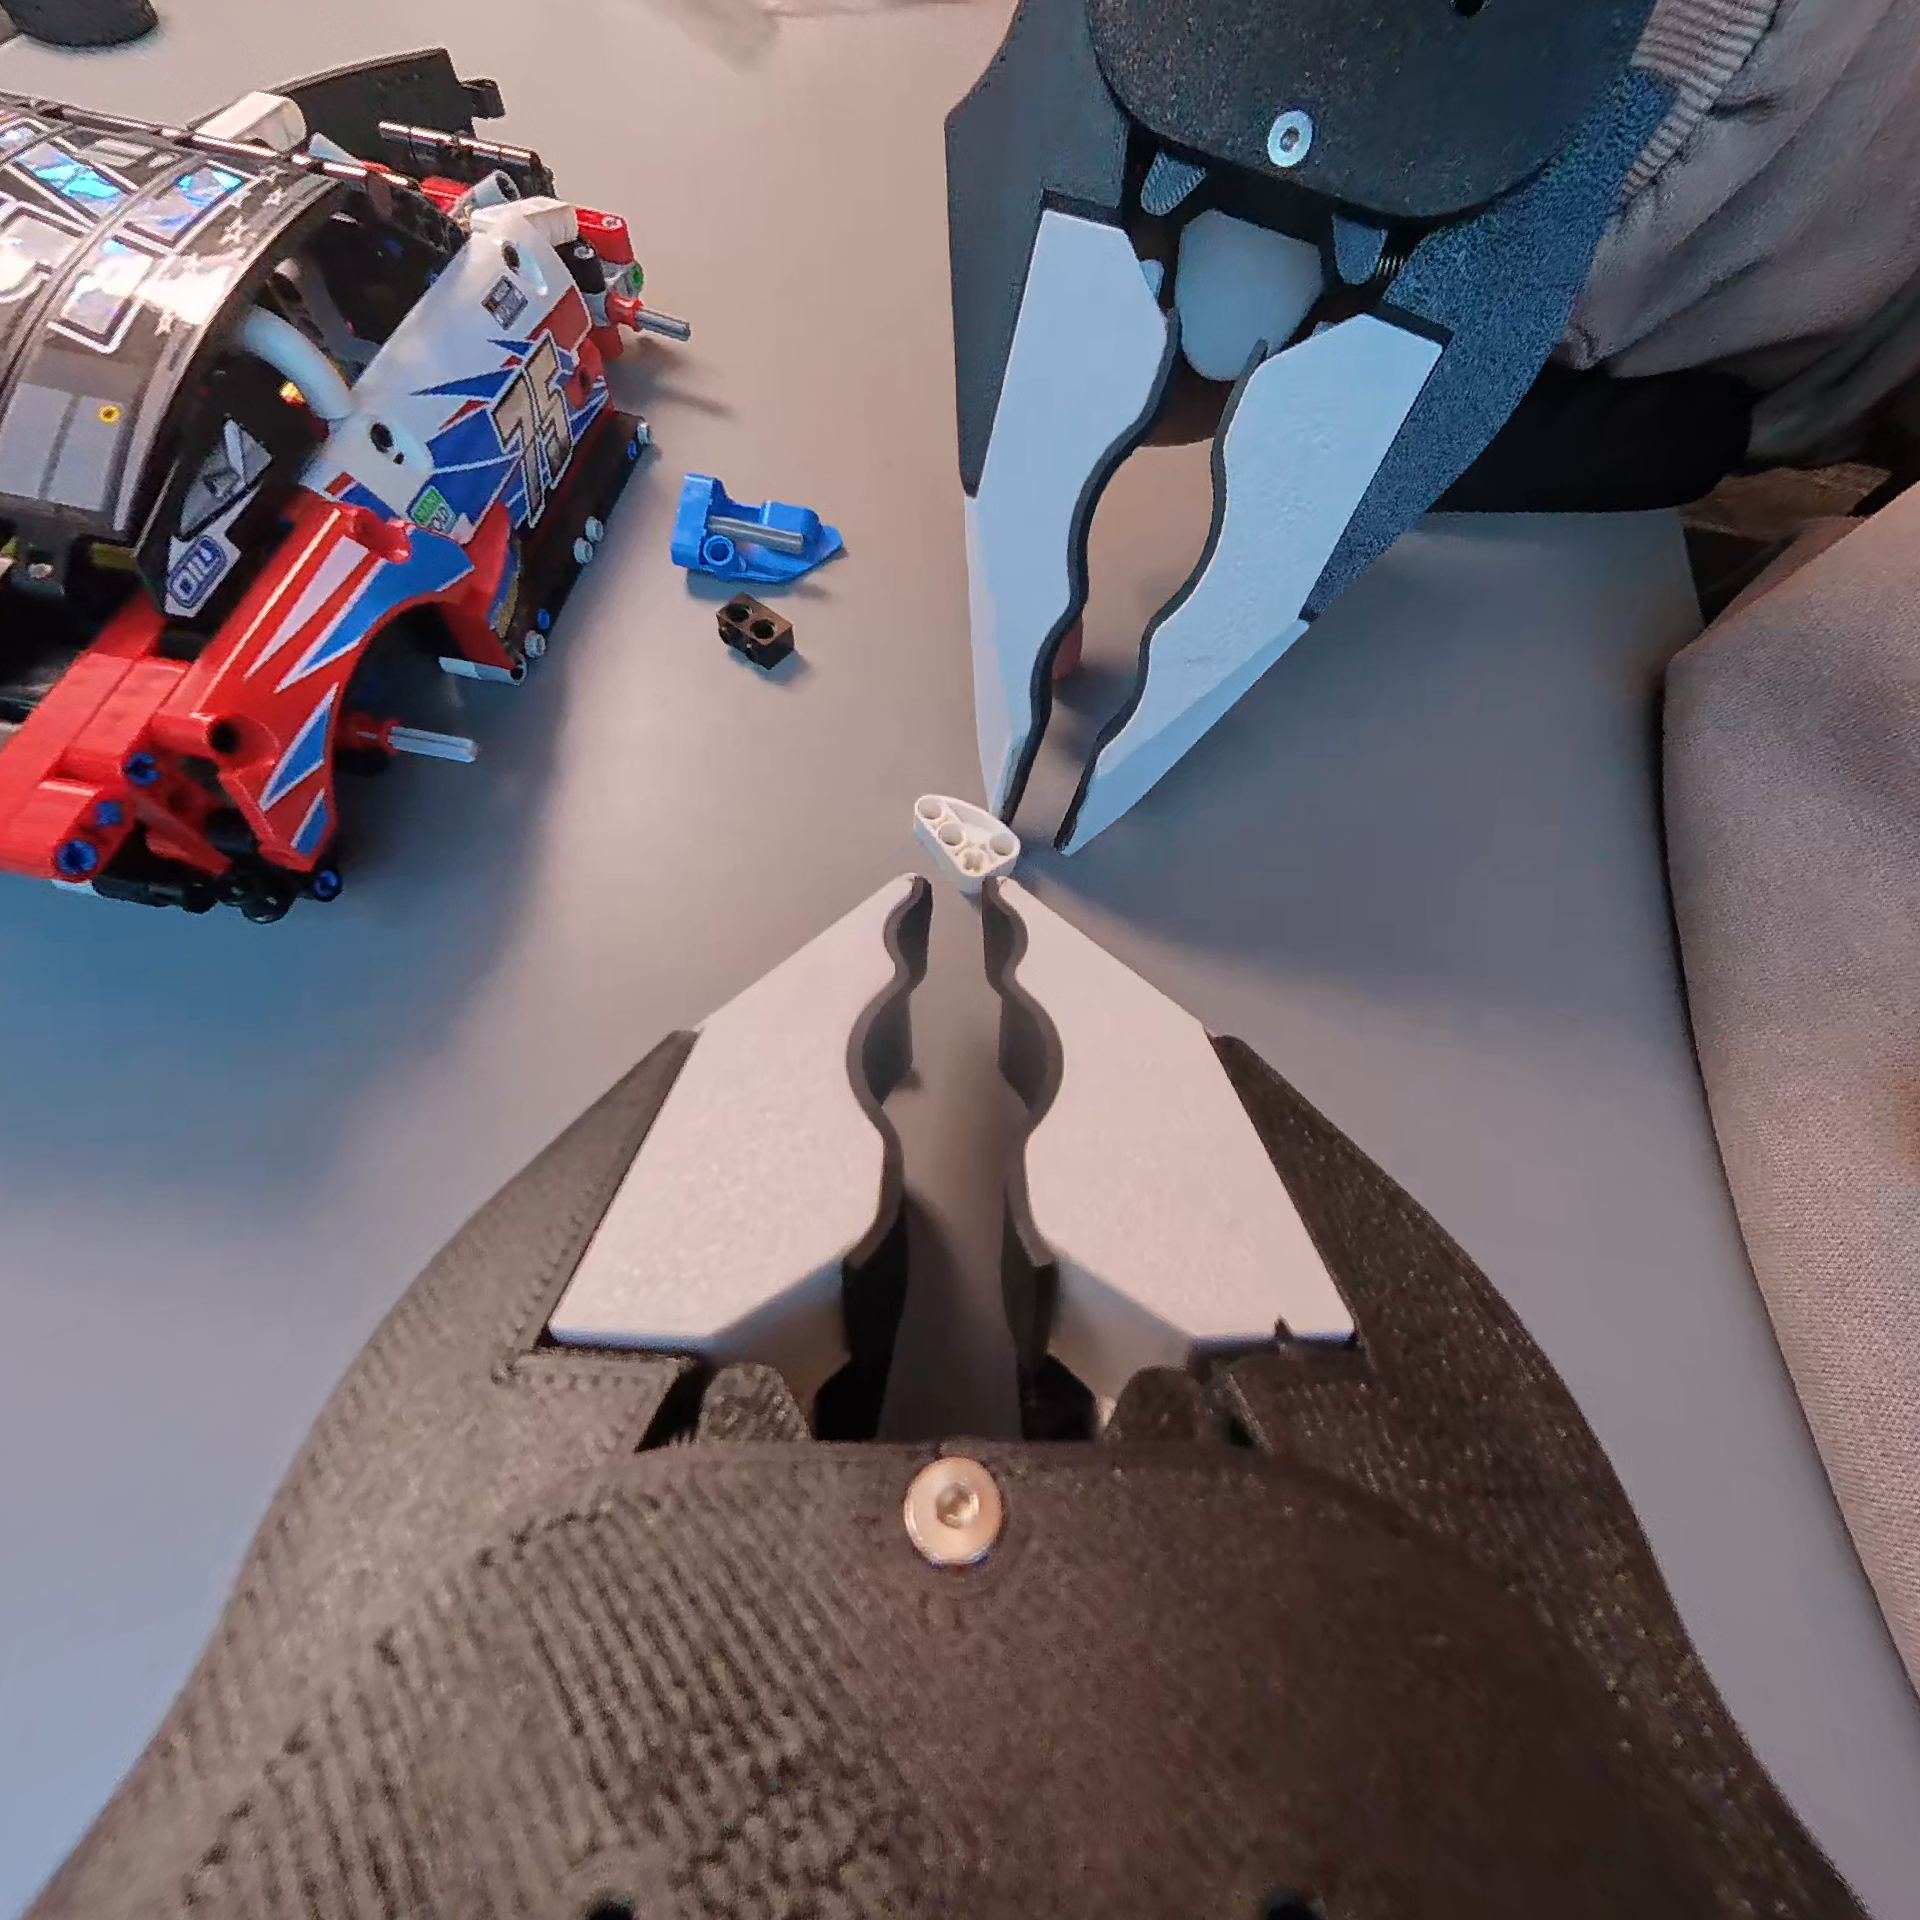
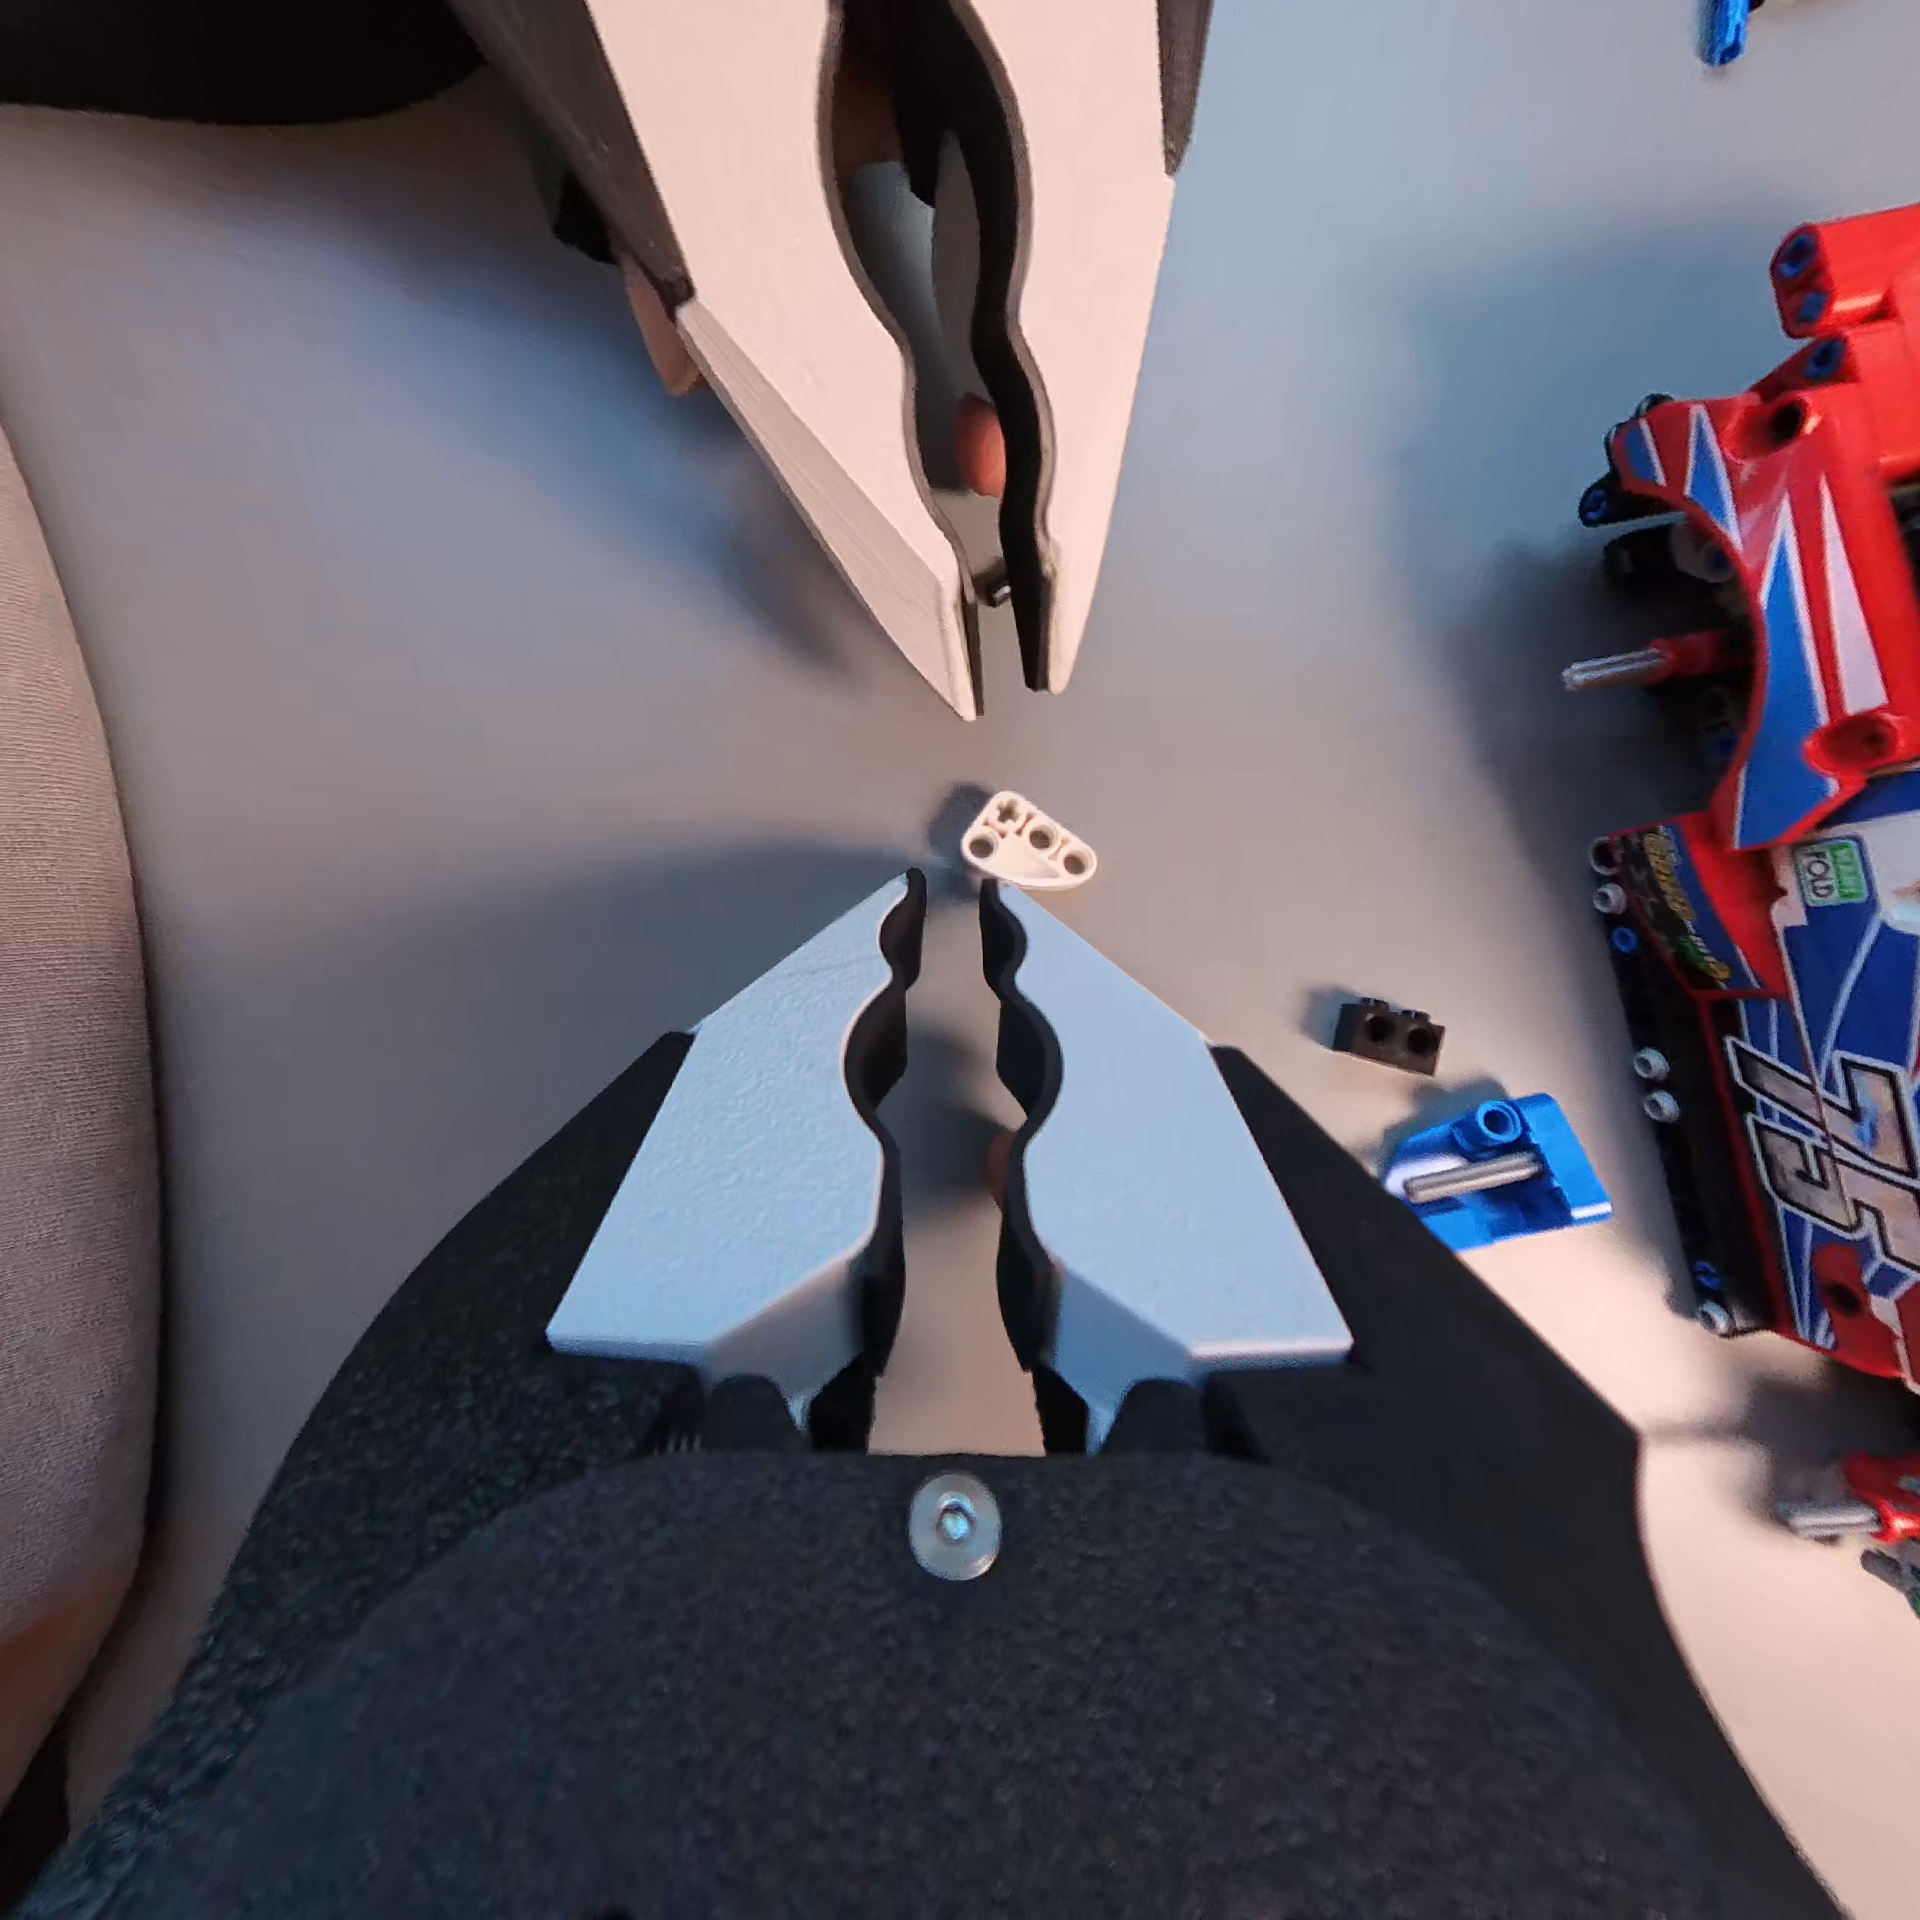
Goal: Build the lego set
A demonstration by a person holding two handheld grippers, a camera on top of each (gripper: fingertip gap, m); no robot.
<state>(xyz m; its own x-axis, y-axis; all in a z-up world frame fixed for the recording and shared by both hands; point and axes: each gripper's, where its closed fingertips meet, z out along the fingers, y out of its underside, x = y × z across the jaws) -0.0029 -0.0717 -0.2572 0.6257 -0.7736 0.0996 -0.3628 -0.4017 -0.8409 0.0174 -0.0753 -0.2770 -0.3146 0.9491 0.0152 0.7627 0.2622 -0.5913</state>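
A small white lego plate with several holes (image 1: 966,842) lies flat on the grey table (image 1: 520,1091). My left gripper (image 1: 954,888) sits low just in front of it, jaws a narrow gap apart and empty, the right fingertip touching or nearly touching the plate. My right gripper (image 1: 1039,831) reaches in from the far side, its tips beside the plate, also narrowly open and empty. In the right wrist view the plate (image 2: 1029,842) lies just ahead and right of my right gripper (image 2: 950,883), with my left gripper (image 2: 1006,698) opposite. The red, white and blue lego race car (image 1: 312,520) stands to the left.
A blue lego part with a grey axle (image 1: 753,535) and a small black brick with holes (image 1: 756,629) lie between the car and the grippers. They also show in the right wrist view, blue part (image 2: 1496,1174), black brick (image 2: 1387,1034), car (image 2: 1818,935). Beige fabric (image 1: 1797,1039) borders the table edge. Only a small space, under 4 cm, lies between the two pairs of fingers.
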